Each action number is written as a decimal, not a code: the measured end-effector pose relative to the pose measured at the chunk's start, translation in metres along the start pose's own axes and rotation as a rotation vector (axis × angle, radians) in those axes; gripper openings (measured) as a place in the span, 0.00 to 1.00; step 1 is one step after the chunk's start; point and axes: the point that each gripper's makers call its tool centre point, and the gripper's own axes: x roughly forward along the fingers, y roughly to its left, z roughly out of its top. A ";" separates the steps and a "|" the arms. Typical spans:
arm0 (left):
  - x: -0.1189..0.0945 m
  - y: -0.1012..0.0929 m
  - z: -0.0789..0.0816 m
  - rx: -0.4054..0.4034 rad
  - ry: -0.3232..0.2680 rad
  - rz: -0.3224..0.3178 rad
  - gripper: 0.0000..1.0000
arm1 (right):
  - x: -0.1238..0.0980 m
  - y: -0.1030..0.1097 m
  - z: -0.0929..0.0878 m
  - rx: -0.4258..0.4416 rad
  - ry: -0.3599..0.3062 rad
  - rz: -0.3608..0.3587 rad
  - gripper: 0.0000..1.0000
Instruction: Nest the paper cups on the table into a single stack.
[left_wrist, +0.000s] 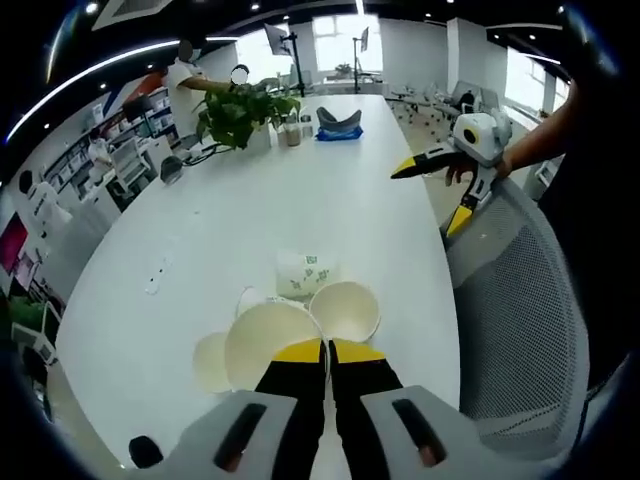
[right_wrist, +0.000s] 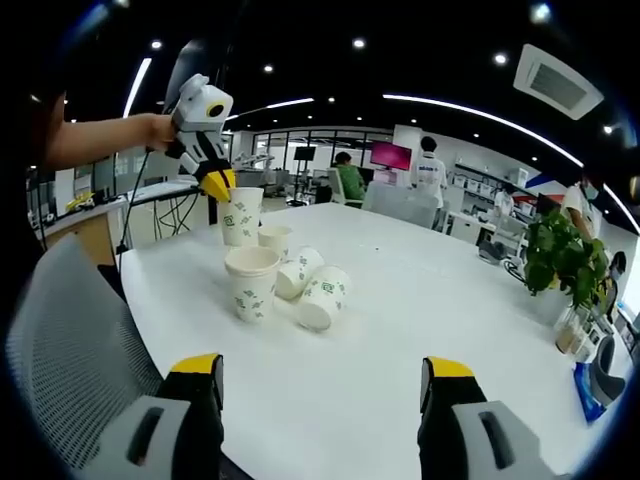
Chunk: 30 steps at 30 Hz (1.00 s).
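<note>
Several white paper cups with green print are clustered near the edge of the white table (right_wrist: 420, 300). My left gripper (left_wrist: 326, 348) is shut on the rim of the nearest cup (left_wrist: 268, 345), seen from above with its mouth open. In the right gripper view this held cup (right_wrist: 240, 215) is upright under the left gripper (right_wrist: 218, 185); whether it touches the table is unclear. Beside it an upright cup (right_wrist: 251, 282) stands in front, and two cups (right_wrist: 323, 296) lie on their sides. My right gripper (right_wrist: 320, 370) is open, held off the table's edge (left_wrist: 430, 195).
A grey mesh office chair (left_wrist: 520, 300) sits against the table edge by the cups. A potted plant (left_wrist: 240, 115) and small items stand at the table's far end. People stand in the office behind. The person's arm (right_wrist: 100, 135) holds the left gripper.
</note>
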 end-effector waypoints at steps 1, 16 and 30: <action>0.000 -0.001 0.002 0.004 -0.001 0.000 0.00 | 0.000 0.000 0.000 0.000 0.000 -0.001 0.81; 0.016 -0.016 0.023 0.044 -0.023 -0.044 0.00 | -0.001 -0.002 0.000 0.000 -0.002 -0.009 0.81; 0.026 -0.026 0.033 0.072 -0.030 -0.070 0.00 | -0.001 -0.002 0.001 0.001 -0.003 -0.016 0.81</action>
